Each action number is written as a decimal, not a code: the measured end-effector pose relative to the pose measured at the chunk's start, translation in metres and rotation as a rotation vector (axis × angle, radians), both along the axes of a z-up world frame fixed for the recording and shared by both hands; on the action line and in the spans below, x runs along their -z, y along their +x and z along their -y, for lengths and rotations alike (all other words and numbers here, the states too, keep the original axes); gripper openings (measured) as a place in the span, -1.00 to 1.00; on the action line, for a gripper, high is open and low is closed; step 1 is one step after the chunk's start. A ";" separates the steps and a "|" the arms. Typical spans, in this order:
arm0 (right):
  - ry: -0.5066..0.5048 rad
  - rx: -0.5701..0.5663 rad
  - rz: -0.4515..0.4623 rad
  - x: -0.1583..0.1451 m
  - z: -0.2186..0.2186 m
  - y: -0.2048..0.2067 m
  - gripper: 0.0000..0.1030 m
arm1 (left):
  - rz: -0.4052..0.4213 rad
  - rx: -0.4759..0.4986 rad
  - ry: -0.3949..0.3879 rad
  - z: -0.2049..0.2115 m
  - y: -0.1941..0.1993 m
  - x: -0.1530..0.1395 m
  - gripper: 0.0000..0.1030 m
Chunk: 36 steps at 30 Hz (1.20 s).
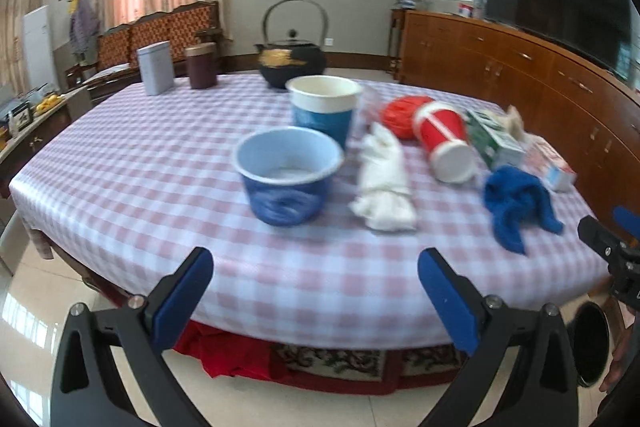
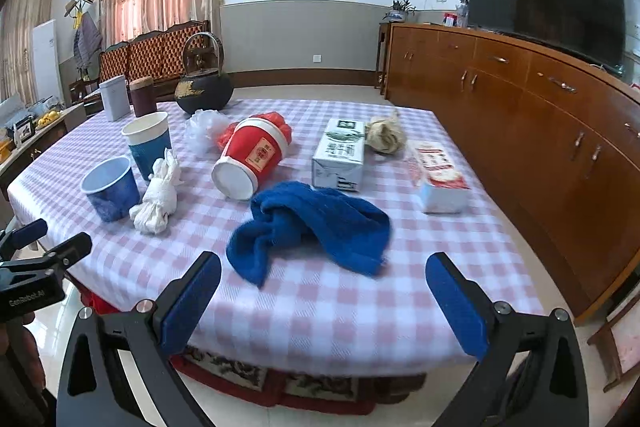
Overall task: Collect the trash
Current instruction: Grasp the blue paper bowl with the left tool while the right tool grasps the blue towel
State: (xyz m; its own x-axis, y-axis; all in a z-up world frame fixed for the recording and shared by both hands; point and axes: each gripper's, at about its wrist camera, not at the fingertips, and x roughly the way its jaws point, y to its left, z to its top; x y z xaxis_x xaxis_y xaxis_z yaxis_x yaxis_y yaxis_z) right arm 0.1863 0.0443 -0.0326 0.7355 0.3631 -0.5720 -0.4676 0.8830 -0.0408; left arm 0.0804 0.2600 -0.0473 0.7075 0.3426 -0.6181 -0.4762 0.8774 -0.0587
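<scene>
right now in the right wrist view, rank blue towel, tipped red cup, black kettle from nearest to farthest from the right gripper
1. blue towel, just ahead of the right gripper
2. tipped red cup, mid-table, left
3. black kettle, far left edge

One piece of text is reading clearly: white lettering, apparently "GenRobot.AI", is showing on the black body of the left gripper (image 2: 44,239) at the near left edge of the right wrist view. On the checked tablecloth, the tipped red paper cup with a white rim (image 2: 252,159) is carrying a square gold label with red characters too small to read. The white and green carton (image 2: 340,155), lying just right of it, is showing dark printed lines and a green picture panel, all illegible. The red and white tissue pack (image 2: 440,179), further right, is bearing red print that is also staying unreadable.
</scene>
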 end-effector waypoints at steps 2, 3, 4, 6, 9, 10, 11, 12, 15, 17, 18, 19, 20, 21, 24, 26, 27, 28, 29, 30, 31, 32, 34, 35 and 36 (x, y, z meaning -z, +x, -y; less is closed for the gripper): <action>0.001 -0.005 -0.011 0.004 -0.011 0.011 1.00 | 0.001 -0.020 -0.001 -0.013 0.006 0.002 0.99; 0.002 -0.006 -0.012 0.005 -0.013 0.015 1.00 | -0.001 -0.026 -0.001 -0.017 0.009 0.003 0.99; 0.001 -0.006 -0.016 0.007 -0.017 0.021 1.00 | -0.001 -0.031 -0.001 -0.022 0.013 0.005 0.99; 0.003 -0.006 -0.026 0.010 -0.022 0.031 1.00 | -0.005 -0.042 0.004 -0.031 0.022 0.009 0.99; -0.004 -0.002 -0.044 0.018 -0.030 0.046 1.00 | -0.017 -0.056 0.020 -0.040 0.035 0.014 0.99; -0.009 -0.002 -0.048 0.020 -0.033 0.050 1.00 | -0.019 -0.058 0.009 -0.046 0.040 0.016 0.99; -0.012 0.000 -0.051 0.023 -0.036 0.054 1.00 | -0.019 -0.060 0.006 -0.048 0.043 0.017 0.99; -0.014 0.002 -0.054 0.024 -0.037 0.056 1.00 | -0.022 -0.056 0.006 -0.049 0.046 0.019 0.99; -0.021 0.014 -0.064 0.029 -0.040 0.063 1.00 | -0.026 -0.044 0.006 -0.049 0.054 0.022 0.98; -0.017 0.015 -0.080 0.033 -0.041 0.069 1.00 | -0.023 -0.038 0.003 -0.047 0.058 0.023 0.97; -0.021 0.017 -0.084 0.034 -0.042 0.071 1.00 | -0.023 -0.037 0.001 -0.047 0.060 0.023 0.96; -0.026 0.017 -0.092 0.036 -0.042 0.073 1.00 | -0.025 -0.036 0.000 -0.047 0.062 0.024 0.93; -0.022 0.015 -0.100 0.038 -0.042 0.074 0.99 | -0.027 -0.032 -0.012 -0.047 0.063 0.025 0.88; -0.022 0.012 -0.105 0.039 -0.043 0.075 0.95 | -0.026 -0.028 -0.024 -0.047 0.065 0.026 0.86; -0.035 -0.004 -0.133 0.044 -0.046 0.079 0.58 | -0.022 -0.030 -0.044 -0.050 0.066 0.029 0.70; -0.034 -0.015 -0.138 0.046 -0.048 0.079 0.41 | -0.015 -0.020 -0.067 -0.053 0.066 0.030 0.49; -0.035 -0.023 -0.136 0.046 -0.048 0.078 0.19 | -0.015 -0.018 -0.064 -0.053 0.066 0.029 0.49; -0.031 -0.030 -0.135 0.044 -0.048 0.076 0.03 | -0.015 -0.014 -0.063 -0.053 0.066 0.029 0.49; -0.027 -0.034 -0.135 0.043 -0.048 0.076 -0.23 | -0.011 -0.011 -0.063 -0.053 0.066 0.028 0.49; -0.024 -0.036 -0.135 0.043 -0.047 0.076 -0.40 | -0.003 -0.013 -0.063 -0.053 0.063 0.027 0.49; -0.021 -0.037 -0.134 0.042 -0.046 0.075 -0.45 | 0.009 -0.012 -0.065 -0.052 0.060 0.024 0.49; -0.016 -0.037 -0.130 0.041 -0.045 0.074 -0.49 | 0.013 -0.012 -0.063 -0.053 0.060 0.021 0.49; 0.000 -0.035 -0.122 0.038 -0.040 0.072 -0.52 | 0.024 -0.003 -0.050 -0.050 0.055 0.015 0.49; 0.016 -0.033 -0.114 0.035 -0.036 0.069 -0.52 | 0.025 0.001 -0.044 -0.049 0.055 0.013 0.49; 0.026 -0.032 -0.108 0.033 -0.033 0.067 -0.53 | 0.028 0.007 -0.038 -0.046 0.053 0.010 0.49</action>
State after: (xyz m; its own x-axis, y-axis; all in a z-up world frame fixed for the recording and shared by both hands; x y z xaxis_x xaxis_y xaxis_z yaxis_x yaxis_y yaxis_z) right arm 0.2534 0.0774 -0.0652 0.6581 0.4013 -0.6371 -0.4960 0.8676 0.0342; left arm 0.1335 0.3060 -0.0570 0.7269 0.3139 -0.6108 -0.4676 0.8777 -0.1054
